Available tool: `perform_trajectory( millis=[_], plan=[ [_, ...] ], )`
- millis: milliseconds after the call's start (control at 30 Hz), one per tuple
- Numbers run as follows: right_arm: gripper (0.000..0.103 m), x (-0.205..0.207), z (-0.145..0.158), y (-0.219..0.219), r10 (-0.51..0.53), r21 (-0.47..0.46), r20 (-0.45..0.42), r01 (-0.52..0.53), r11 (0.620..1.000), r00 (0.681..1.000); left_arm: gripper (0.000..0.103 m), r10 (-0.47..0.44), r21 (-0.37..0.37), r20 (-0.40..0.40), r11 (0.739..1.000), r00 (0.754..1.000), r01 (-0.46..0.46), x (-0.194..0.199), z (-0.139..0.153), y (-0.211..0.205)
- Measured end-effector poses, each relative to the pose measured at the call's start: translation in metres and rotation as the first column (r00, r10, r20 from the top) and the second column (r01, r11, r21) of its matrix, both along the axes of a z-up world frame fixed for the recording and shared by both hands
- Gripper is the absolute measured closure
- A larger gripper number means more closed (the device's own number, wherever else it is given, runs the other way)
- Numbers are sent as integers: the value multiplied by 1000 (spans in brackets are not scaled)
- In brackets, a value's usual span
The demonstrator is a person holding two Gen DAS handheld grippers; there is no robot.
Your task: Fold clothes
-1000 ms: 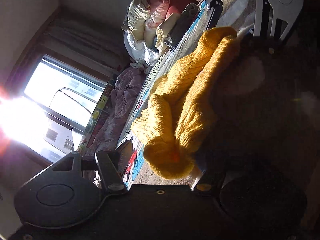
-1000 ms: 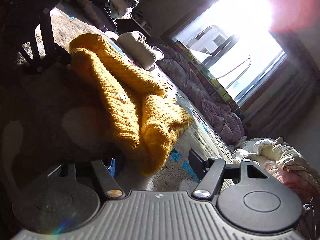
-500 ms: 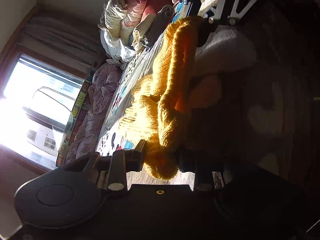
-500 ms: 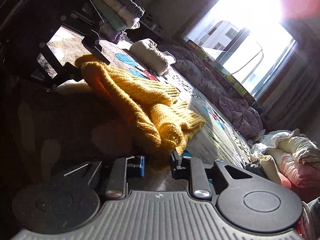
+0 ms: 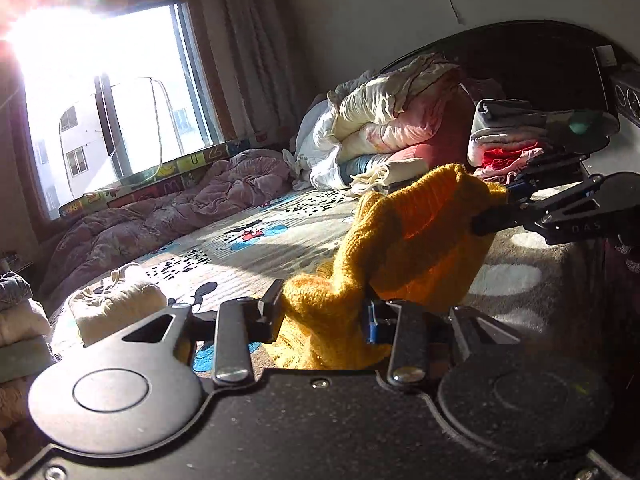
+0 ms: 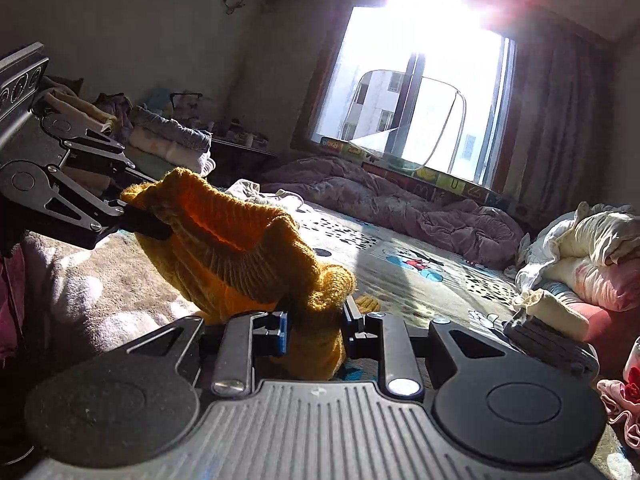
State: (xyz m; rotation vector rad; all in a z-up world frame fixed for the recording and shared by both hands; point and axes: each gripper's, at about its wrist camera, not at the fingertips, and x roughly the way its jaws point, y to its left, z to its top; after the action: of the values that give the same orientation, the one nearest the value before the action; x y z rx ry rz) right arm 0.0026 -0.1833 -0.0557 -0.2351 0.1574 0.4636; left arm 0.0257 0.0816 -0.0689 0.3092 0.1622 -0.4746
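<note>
With both the left gripper (image 5: 324,316) and right gripper (image 6: 314,330) clamped on the bunched yellow sweater (image 5: 404,240), lifted off the bed (image 5: 256,252), its folding looks unfinished, folded stacks (image 5: 516,136) at two o'clock.

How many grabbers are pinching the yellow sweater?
2. The left gripper clamps one bunched end of the yellow knit sweater, and the right gripper clamps the other end, holding it up over the bed.
</note>
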Motion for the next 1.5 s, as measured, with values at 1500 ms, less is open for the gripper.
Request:
perform_trajectory(
  millis=[1500],
  plan=[
    [58,285,-67,-37,14,527,-411,225,819,912,47,13,-554,-456,778,890,-296,256,-26,75]
  ],
)
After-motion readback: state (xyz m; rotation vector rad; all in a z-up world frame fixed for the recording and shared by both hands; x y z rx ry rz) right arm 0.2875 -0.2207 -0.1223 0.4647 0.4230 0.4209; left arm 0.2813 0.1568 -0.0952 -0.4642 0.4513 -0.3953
